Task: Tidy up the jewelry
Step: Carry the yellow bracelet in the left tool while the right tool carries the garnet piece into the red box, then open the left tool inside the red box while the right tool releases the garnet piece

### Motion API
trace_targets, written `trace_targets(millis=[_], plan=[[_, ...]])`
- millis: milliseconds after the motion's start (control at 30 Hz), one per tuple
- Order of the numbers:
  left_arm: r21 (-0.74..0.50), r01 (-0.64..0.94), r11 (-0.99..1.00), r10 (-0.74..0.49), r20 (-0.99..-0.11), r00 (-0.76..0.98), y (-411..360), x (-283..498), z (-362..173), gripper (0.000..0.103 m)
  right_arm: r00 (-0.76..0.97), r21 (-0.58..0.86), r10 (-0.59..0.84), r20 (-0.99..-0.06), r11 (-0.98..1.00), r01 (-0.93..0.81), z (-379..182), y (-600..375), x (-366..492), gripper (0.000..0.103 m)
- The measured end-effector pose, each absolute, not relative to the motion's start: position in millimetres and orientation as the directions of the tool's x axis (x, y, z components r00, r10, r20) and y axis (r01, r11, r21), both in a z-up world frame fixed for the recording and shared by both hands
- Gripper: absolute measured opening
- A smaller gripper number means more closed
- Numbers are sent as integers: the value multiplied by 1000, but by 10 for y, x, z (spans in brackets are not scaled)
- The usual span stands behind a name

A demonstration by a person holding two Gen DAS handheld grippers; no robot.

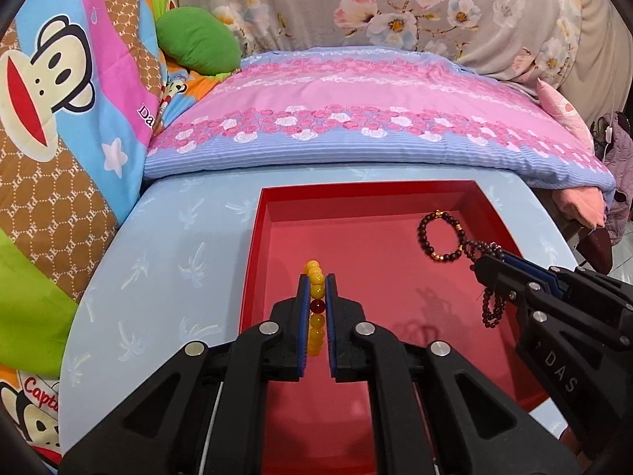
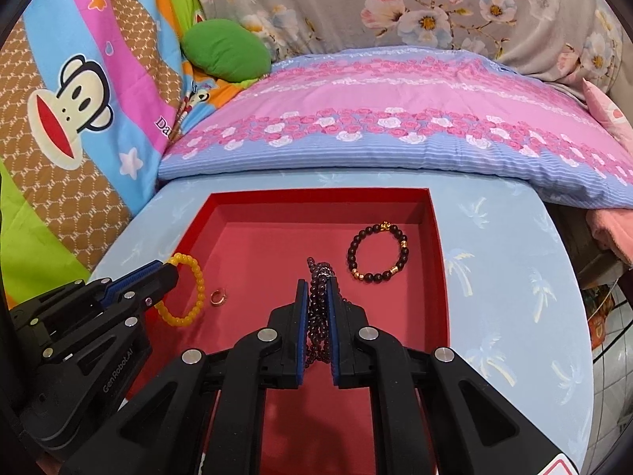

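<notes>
**A:** What did the left gripper (image 1: 317,289) have?

**B:** The yellow bead bracelet (image 1: 315,308). Its jaws were closed nearly together on the strand, the beads pinched edge-on between the blue pads, one dark red bead among the yellow ones. From the right wrist view the bracelet's loop hung free of the fingertips, over the left part of the red tray (image 2: 440,277).

**A:** And the right gripper (image 2: 319,289)?

**B:** Clamped just as narrowly on a dark purple bead strand (image 2: 318,308), doubled up between the pads. In the left wrist view a loop of it dangled below the fingers, above the tray floor.

**A:** Was anything lying in the tray itself?

**B:** A dark bead bracelet with gold beads (image 2: 378,251) lay flat toward the far right corner, well apart from both grippers' loads. A small gold ring (image 2: 218,297) lay on the floor near the yellow loop; I couldn't tell whether they touched.

**A:** Where did the tray sit?

**B:** On a pale blue surface with a palm print (image 2: 514,277), just in front of a pink and blue floral pillow (image 2: 395,118).
</notes>
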State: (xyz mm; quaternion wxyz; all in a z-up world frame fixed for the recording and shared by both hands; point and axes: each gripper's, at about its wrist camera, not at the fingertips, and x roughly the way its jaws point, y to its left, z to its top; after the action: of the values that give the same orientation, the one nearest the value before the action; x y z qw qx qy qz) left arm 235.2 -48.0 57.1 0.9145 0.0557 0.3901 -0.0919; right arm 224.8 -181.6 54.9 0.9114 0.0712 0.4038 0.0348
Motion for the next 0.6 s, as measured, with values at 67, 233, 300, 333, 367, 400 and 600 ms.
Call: trace_targets(millis=[67,233,300,333,367,400,600], plan=[[37,207,978,-116,-729,674,-487,2384,523,7,663,159,123,-739,987,-6,498,-1805,2279,9],[40,196,980,-103,-741,664,-482,2448,449,7,654,159,127,-746,987,-11,445,-1777,2335,9],[42,190,981,-97,-743,662,-471,2465,433,7,654,153,124,-746,988,-13,434,-1755,2351,9],[43,186,982,-93,-744,662,-465,2468,426,7,654,150,122,-747,989,-13,432,-1747,2356,10],[44,184,982,-91,-744,662,-457,2472,421,7,655,148,120,-746,989,-13,430,-1738,2359,10],[46,181,982,-87,-745,661,-452,2473,417,8,659,147,118,-743,989,-11,436,-1730,2360,10],[75,120,990,-29,-723,690,-408,2423,468,52,688,132,98,-719,991,-4,539,-1695,2291,40]])
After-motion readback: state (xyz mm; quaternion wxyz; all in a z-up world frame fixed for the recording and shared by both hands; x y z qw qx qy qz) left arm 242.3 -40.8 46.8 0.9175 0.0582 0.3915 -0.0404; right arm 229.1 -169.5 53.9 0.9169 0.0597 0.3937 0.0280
